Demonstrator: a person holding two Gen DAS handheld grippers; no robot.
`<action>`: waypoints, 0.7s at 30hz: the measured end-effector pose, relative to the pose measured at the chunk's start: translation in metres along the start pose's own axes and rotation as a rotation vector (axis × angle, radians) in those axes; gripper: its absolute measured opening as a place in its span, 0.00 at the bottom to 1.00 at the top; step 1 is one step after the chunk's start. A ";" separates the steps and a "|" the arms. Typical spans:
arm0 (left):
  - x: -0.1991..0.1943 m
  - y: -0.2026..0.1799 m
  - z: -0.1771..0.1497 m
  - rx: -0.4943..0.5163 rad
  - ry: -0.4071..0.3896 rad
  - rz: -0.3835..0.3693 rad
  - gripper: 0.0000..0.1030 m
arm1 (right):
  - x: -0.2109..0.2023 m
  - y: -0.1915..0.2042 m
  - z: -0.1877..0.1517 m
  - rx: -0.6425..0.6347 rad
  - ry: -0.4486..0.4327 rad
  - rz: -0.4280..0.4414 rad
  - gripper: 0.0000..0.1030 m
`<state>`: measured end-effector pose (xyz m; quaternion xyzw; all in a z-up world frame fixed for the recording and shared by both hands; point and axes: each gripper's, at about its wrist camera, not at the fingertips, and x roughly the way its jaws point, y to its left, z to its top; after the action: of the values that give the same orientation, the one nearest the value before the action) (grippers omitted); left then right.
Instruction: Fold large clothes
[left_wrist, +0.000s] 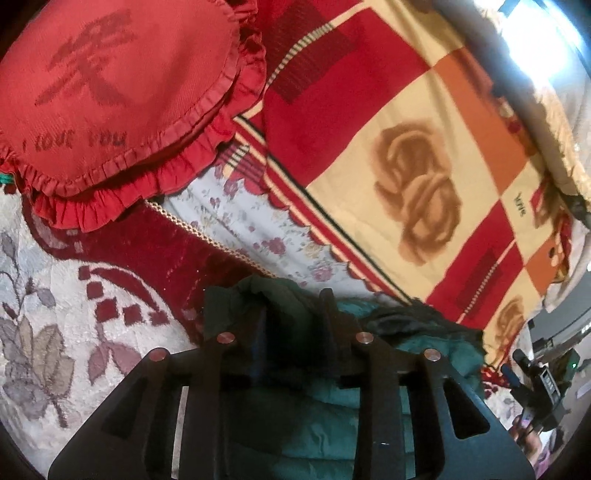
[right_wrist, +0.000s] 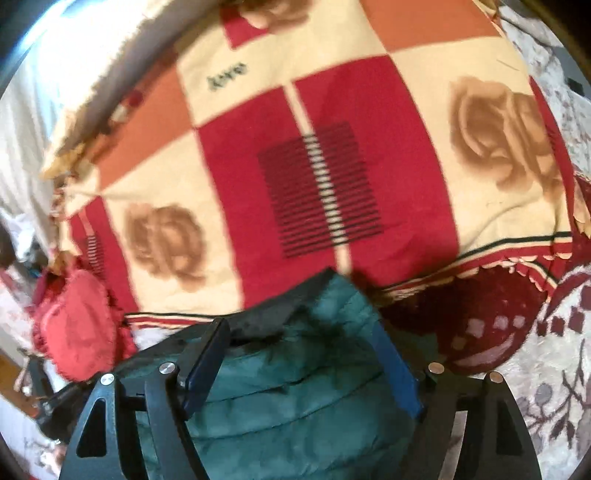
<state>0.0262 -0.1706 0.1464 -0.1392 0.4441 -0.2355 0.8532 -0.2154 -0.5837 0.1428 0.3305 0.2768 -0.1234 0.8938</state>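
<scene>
A dark green quilted jacket (left_wrist: 325, 417) lies bunched under my left gripper (left_wrist: 291, 314), whose black fingers are close together with a fold of the jacket between them. In the right wrist view the same jacket (right_wrist: 295, 398) fills the space between the fingers of my right gripper (right_wrist: 299, 332), which stand wide apart over its dark-lined edge. The jacket rests on a bed covered with a red, cream and orange blanket with rose prints (left_wrist: 417, 184), which also shows in the right wrist view (right_wrist: 325, 177).
A red frilled heart-shaped cushion (left_wrist: 122, 99) lies at the upper left; it also shows in the right wrist view (right_wrist: 77, 328). A white and maroon floral cover (left_wrist: 55, 314) lies under the blanket. A bright window (left_wrist: 539, 40) and a black device (left_wrist: 539, 387) are at the right.
</scene>
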 end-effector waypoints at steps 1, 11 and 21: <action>-0.002 0.001 0.001 -0.003 0.001 -0.007 0.32 | -0.003 0.010 -0.004 -0.032 0.014 0.004 0.75; -0.049 0.003 0.001 -0.003 -0.085 -0.003 0.75 | 0.040 0.106 -0.071 -0.349 0.202 0.064 0.75; 0.014 0.009 -0.070 0.167 0.039 0.211 0.75 | 0.123 0.110 -0.086 -0.396 0.184 -0.159 0.55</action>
<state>-0.0221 -0.1720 0.0923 -0.0155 0.4518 -0.1833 0.8730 -0.1062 -0.4493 0.0751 0.1358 0.4012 -0.1059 0.8996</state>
